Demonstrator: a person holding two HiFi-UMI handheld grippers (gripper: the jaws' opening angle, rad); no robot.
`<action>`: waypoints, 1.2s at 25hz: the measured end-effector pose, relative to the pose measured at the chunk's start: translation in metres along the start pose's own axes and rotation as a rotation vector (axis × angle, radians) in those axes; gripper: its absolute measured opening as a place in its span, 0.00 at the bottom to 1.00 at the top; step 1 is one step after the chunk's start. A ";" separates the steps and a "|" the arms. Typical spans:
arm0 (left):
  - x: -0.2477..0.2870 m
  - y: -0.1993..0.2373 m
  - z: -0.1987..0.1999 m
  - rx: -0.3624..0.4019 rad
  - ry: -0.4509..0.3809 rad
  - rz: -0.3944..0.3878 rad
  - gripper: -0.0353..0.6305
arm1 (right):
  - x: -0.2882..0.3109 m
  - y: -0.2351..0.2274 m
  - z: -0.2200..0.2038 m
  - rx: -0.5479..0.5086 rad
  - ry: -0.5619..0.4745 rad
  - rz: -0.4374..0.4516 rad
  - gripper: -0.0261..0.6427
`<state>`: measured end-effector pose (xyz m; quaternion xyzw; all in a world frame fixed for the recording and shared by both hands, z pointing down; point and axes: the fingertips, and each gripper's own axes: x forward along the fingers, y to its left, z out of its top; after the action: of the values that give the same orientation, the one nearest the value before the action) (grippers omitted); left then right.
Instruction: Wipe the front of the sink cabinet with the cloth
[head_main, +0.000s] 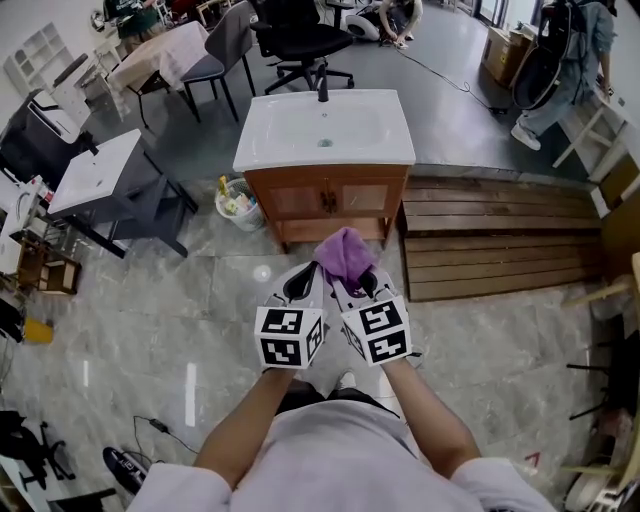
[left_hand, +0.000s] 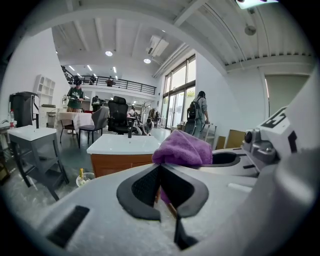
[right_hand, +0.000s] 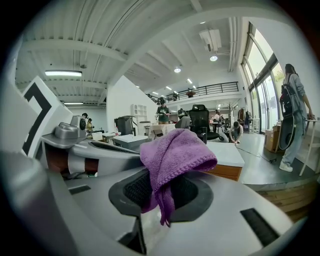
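Count: 1 sink cabinet (head_main: 325, 198) with 2 doors, 1 white basin (head_main: 325, 130) on top, 1 faucet (head_main: 323, 85), 1 purple cloth (head_main: 343, 255), 2 grippers, 1 white pail (head_main: 238, 205) at the cabinet's left foot. Right gripper (head_main: 365, 284): jaws clamped on the cloth, which bunches over the tips with a tail hanging between the pads. Left gripper (head_main: 300, 283): jaws closed pad to pad, nothing in them, just beside the right one. The cloth is in the air in front of the cabinet, not touching it.
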<state>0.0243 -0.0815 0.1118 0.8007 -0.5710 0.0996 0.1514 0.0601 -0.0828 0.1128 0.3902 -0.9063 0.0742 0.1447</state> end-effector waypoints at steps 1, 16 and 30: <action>0.001 0.003 0.000 -0.006 -0.002 0.005 0.06 | 0.003 0.000 0.000 -0.007 0.003 0.005 0.15; 0.041 0.086 0.005 -0.045 -0.008 0.029 0.06 | 0.095 -0.001 0.016 -0.055 0.026 0.022 0.15; 0.107 0.213 0.014 -0.047 -0.003 0.030 0.06 | 0.236 0.004 0.032 -0.063 0.039 0.025 0.15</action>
<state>-0.1420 -0.2450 0.1616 0.7884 -0.5855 0.0872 0.1676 -0.1037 -0.2503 0.1576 0.3723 -0.9100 0.0549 0.1737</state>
